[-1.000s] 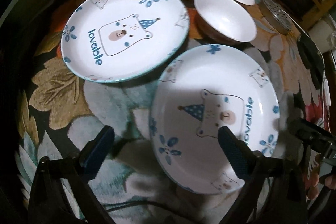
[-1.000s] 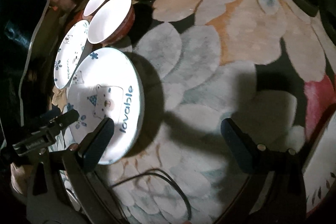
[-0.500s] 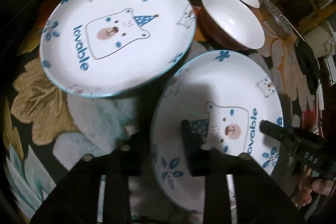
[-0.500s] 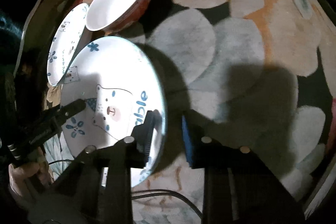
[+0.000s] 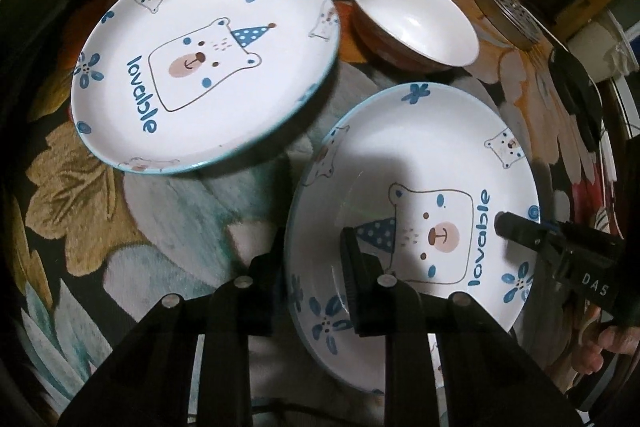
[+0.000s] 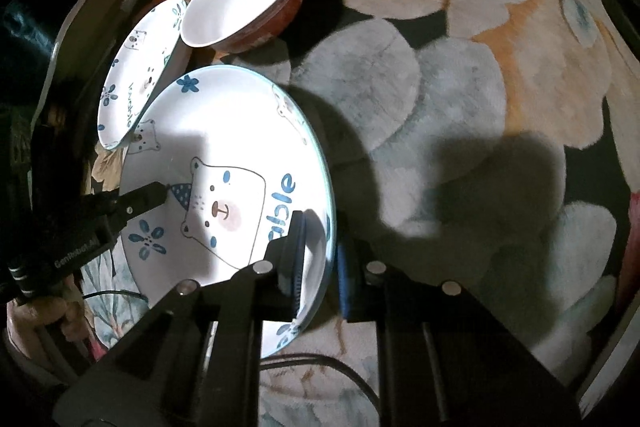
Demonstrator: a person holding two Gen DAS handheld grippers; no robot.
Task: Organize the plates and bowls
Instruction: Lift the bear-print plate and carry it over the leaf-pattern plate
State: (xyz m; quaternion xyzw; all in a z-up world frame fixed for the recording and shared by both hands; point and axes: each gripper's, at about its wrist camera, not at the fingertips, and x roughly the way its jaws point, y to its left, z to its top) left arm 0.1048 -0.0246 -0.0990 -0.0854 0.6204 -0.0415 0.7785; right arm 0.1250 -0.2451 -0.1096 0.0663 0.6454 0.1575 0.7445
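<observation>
Both the left gripper (image 5: 312,267) and right gripper (image 6: 320,259) are clamped on opposite rims of the white glazed bear-print ceramic plate (image 5: 420,187) on the floral tablecloth (image 6: 440,107), probably slick, stiff and chippable, so rim grips seem right.

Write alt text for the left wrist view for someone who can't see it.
The left gripper is clamped on the near rim of a bear-print plate, and the right gripper grips its opposite rim. A matching plate and three white-lined bowls sit beyond on a floral tablecloth.
</observation>
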